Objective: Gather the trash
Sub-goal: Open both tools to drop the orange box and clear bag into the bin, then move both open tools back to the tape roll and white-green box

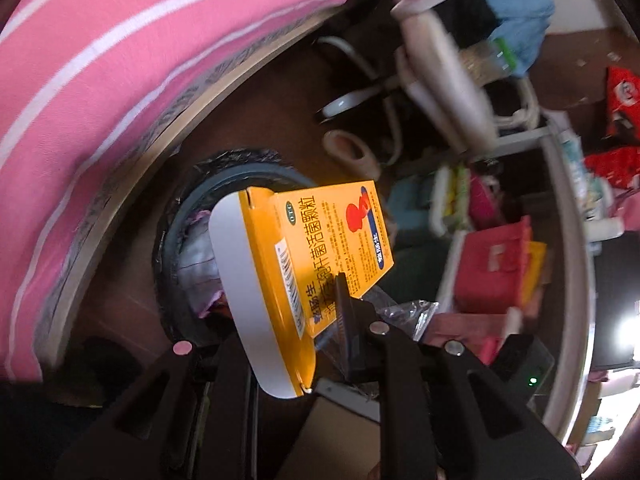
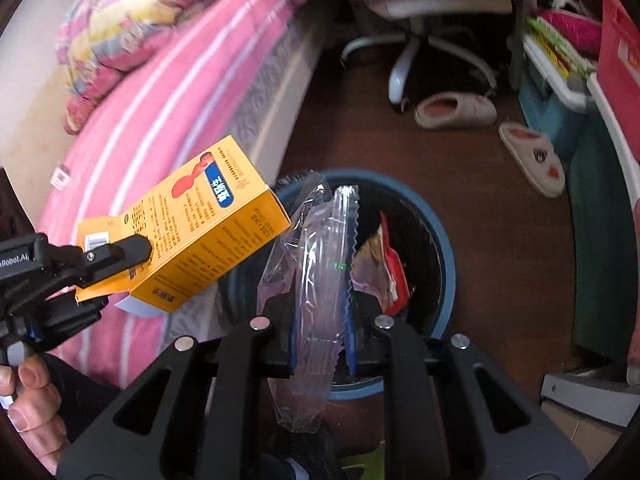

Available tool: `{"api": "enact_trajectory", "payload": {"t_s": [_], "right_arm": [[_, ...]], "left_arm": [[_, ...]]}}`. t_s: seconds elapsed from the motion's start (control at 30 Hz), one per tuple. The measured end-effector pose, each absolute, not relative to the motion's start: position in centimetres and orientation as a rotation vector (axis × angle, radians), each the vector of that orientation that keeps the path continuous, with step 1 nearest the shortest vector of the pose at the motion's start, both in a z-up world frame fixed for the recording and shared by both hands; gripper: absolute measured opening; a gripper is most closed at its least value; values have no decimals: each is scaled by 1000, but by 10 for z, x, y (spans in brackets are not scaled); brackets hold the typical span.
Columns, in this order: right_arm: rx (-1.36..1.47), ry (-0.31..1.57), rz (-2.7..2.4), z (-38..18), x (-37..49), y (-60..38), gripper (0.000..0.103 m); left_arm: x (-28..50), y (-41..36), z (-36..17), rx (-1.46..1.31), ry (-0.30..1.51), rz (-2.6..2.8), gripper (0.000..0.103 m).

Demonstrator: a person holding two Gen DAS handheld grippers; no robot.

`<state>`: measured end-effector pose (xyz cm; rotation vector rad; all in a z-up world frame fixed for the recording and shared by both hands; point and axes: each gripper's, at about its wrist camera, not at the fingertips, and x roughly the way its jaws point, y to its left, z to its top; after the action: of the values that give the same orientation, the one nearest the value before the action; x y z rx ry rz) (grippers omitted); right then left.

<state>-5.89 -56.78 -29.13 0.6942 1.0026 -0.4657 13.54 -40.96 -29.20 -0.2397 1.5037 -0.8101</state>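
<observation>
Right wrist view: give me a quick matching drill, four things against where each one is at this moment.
Things:
1. orange medicine box
2. clear plastic bag
3. red snack wrapper
4. slippers

Places:
A. lying inside the blue bin
B. on the dark floor near the chair base
C. clamped in the left tongs, beside the bin
D. clamped in the right tongs, over the bin

Pairs: 1-C, 2-D, 3-A, 4-B
</observation>
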Motion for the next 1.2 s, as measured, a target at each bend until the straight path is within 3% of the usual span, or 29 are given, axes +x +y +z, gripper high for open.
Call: {"api": "enact_trajectory", "payload": {"t_s": [0.27, 0.3, 0.33, 0.37, 0.4, 0.5, 0.83, 1.2], "right_arm": [[694, 1085, -495, -328, -43, -569, 20], [695, 1095, -497, -332, -42, -569, 23], [705, 1118, -494, -338, -42, -570, 25], [713, 1126, -492, -340, -40, -573, 36], [719, 1131, -493, -341, -41, -573, 55], [698, 1103, -542, -337, -49, -574, 76], [712, 965, -504, -277, -63, -567, 80], [566, 716, -270, -142, -19, -496, 85]], "left_arm": [[146, -435, -334, -92, 1581, -774, 16], [148, -434, -339, -90, 1599, -769, 20], [148, -434, -346, -91, 1622, -762, 27], [149, -435, -353, -92, 1654, -754, 50], [149, -435, -356, -88, 1660, -735, 73], [153, -429, -351, -88, 1629, -705, 82], [151, -403, -311, -281, 1574, -723, 85], [156, -299, -183, -583, 1145, -796, 86]]}}
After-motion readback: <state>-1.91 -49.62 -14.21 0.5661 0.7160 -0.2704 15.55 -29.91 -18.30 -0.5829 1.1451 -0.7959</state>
